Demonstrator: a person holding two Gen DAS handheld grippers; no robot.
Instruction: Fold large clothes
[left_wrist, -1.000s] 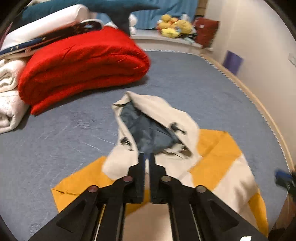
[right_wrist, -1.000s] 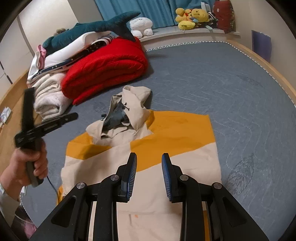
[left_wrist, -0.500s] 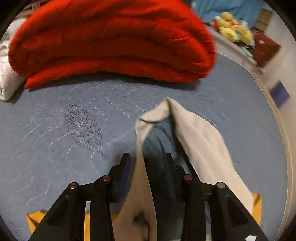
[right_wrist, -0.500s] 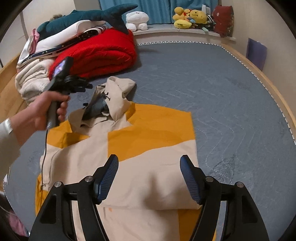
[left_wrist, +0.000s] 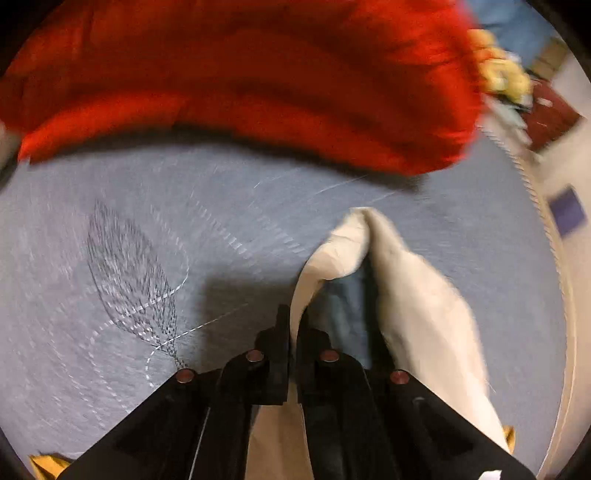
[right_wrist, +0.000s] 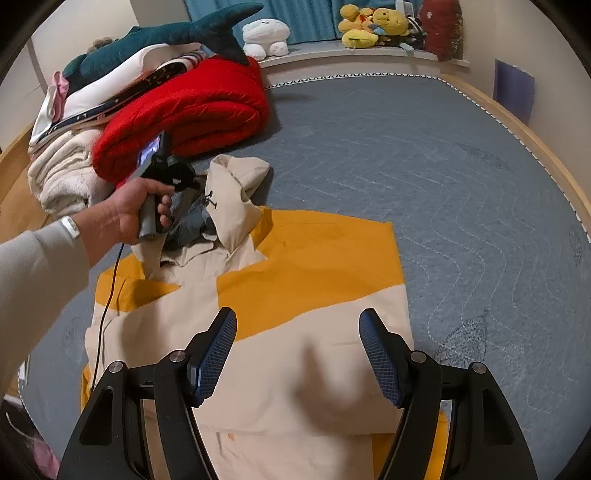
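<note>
The cream-and-orange hooded jacket lies flat on the grey bed. The left hand-held gripper has just clenched onto the hood's edge; the right hand-held gripper hovers released above the body. Soft, light fabric will sag, so seams and edges look like the best places to hold.

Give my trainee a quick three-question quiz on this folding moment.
1. True or false: the left claw is shut on the edge of the jacket's hood.
2. Which lies beyond the hood: A) the red blanket, B) a laundry basket, C) a chair?
3. What is between the fingers of the right claw?

Key: 1 true. 2 A. 3 Nothing; it is open above the jacket, having just widened.
</note>
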